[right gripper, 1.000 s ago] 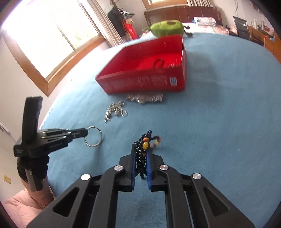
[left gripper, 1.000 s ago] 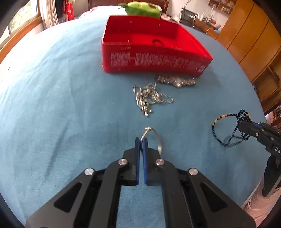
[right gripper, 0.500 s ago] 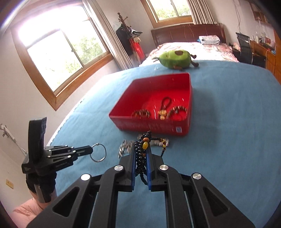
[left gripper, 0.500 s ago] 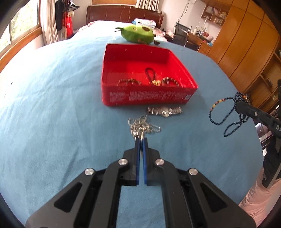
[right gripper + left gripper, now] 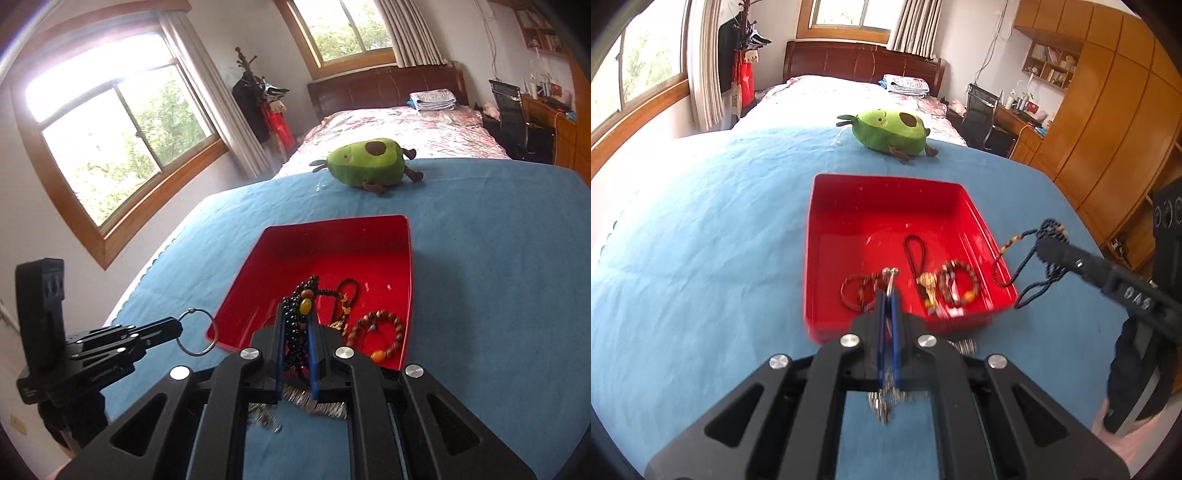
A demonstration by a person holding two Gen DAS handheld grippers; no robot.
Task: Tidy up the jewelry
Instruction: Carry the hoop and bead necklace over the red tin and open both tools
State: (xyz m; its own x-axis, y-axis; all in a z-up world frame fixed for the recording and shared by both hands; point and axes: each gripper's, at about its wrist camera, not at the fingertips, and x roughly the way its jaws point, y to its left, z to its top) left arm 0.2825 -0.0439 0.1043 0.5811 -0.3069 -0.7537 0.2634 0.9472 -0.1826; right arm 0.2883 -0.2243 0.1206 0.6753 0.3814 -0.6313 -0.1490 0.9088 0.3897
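Item 1. Blue cloth (image 5: 701,258): covers the work surface; soft backing under all the pieces.

Item 2. Left gripper (image 5: 887,295): closed on a silver ring (image 5: 195,331), pinched at its clasp so the hoop hangs free ahead of the fingertips. In the right wrist view it is held in the air just off the near left corner of the tray, apparently staged for a drop inside.

Item 3. Red tray (image 5: 827,221): open-topped, shallow, sitting flat on the cloth; judged to be the collecting place for the task. Contents, left to right in the left wrist view: a pair of thin bangles (image 5: 855,291), a dark cord loop (image 5: 914,247) with a gold charm (image 5: 928,284) at its near end, and a brown bead bracelet (image 5: 958,282). All lie in the near half; the far half is bare.

Item 4. Loose silver chain (image 5: 884,402) and a metal watch band (image 5: 317,402): on the cloth just short of the tray's near wall, not yet put away, partly hidden under the gripper bodies.

Item 5. Right gripper (image 5: 295,325): closed on a black bead necklace (image 5: 1030,266), gripped at the bunched part near its amber bead so the loops dangle. In the left wrist view the loops hang beside the tray's near right corner, partly over the rim; a short carry inward should put them over the floor of the tray.

Item 6. Green avocado plush (image 5: 886,131): beyond the tray, well apart from it; no part in the task.
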